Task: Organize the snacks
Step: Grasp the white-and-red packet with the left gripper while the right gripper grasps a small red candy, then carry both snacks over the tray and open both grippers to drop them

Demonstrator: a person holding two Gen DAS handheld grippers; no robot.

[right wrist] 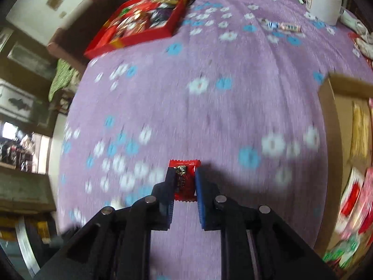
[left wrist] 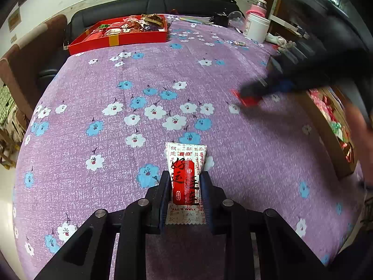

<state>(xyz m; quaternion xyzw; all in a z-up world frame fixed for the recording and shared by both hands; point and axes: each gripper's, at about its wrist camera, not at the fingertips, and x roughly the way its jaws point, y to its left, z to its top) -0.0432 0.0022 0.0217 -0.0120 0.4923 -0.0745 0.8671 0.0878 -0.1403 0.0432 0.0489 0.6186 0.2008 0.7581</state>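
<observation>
My left gripper point(left wrist: 185, 175) is shut on a white-and-red snack packet point(left wrist: 185, 182) printed with dark characters, held over the purple flowered tablecloth point(left wrist: 163, 74). My right gripper point(right wrist: 184, 175) is shut on a small red candy packet point(right wrist: 184, 179) just above the cloth. In the left wrist view the right gripper point(left wrist: 247, 94) appears as a blurred dark shape at the right, with that red packet point(left wrist: 246, 99) at its tip. A red tray point(left wrist: 119, 33) filled with mixed snacks sits at the far left of the table; the tray point(right wrist: 142, 21) also shows in the right wrist view.
A cardboard box point(right wrist: 345, 126) holding packaged snacks stands at the table's right edge, also seen as the box point(left wrist: 331, 126). A white canister point(left wrist: 256, 26) and small loose candies point(right wrist: 279, 26) lie at the far right. A dark sofa point(left wrist: 149, 5) runs behind the table.
</observation>
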